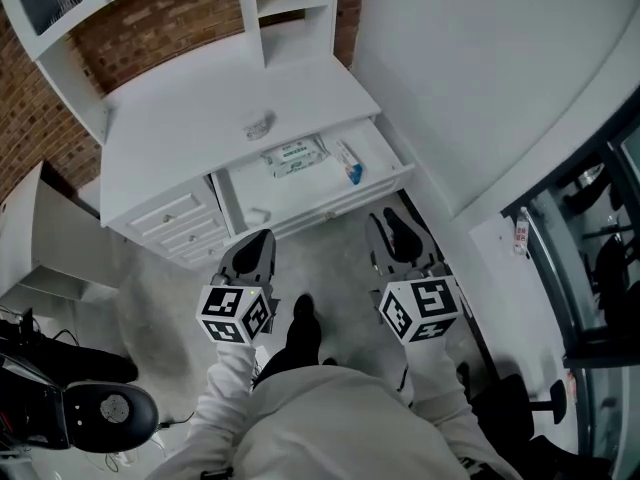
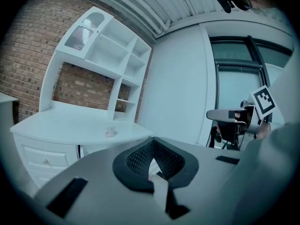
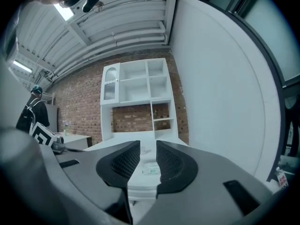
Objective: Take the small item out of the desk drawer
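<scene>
While tube [image 1: 348, 161] lies front-to-back in drawer [image 1: 268, 194], blue cap frontward, right gripper [image 3: 148, 148] part-open, empty; left gripper [image 2: 152, 149] closed.

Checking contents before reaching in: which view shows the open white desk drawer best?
Head view: it looks down into the open white desk drawer, showing a white-and-green flat packet and a small blue-tipped white tube. The right gripper view shows only its front edge and the packet, low and small. The left gripper view misses it.

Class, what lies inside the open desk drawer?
A white-and-green packet and a small tube with a blue end lie in the drawer. Its rear part is hidden under the desktop.
</scene>
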Demonstrator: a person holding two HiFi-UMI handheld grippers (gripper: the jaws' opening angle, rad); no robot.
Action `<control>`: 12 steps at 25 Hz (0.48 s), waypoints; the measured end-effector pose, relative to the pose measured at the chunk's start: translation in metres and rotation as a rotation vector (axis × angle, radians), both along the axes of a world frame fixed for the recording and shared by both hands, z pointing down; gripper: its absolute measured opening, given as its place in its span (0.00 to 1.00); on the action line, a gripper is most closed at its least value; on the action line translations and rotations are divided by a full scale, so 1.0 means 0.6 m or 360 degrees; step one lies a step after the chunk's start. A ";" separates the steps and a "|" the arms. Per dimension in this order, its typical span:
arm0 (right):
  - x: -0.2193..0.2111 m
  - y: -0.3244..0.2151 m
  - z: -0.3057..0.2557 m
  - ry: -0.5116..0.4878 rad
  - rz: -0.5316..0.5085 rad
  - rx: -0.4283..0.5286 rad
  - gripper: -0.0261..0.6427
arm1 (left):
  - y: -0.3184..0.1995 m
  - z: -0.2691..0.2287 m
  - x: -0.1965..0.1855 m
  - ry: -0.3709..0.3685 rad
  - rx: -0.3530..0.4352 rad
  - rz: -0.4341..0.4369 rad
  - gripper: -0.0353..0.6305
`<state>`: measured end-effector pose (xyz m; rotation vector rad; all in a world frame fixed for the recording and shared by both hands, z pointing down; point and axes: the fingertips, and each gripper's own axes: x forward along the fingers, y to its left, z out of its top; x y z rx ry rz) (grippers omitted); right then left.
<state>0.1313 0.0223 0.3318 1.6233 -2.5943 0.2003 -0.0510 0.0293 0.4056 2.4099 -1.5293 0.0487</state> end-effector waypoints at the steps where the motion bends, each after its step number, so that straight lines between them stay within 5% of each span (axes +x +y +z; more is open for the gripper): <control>1: -0.004 -0.018 0.001 0.0003 -0.0002 -0.0004 0.22 | -0.017 0.002 -0.004 0.0005 -0.0003 0.0000 0.08; 12: -0.041 -0.177 0.007 0.0025 0.0073 0.0015 0.28 | -0.168 0.022 -0.057 0.0033 -0.0047 0.0035 0.08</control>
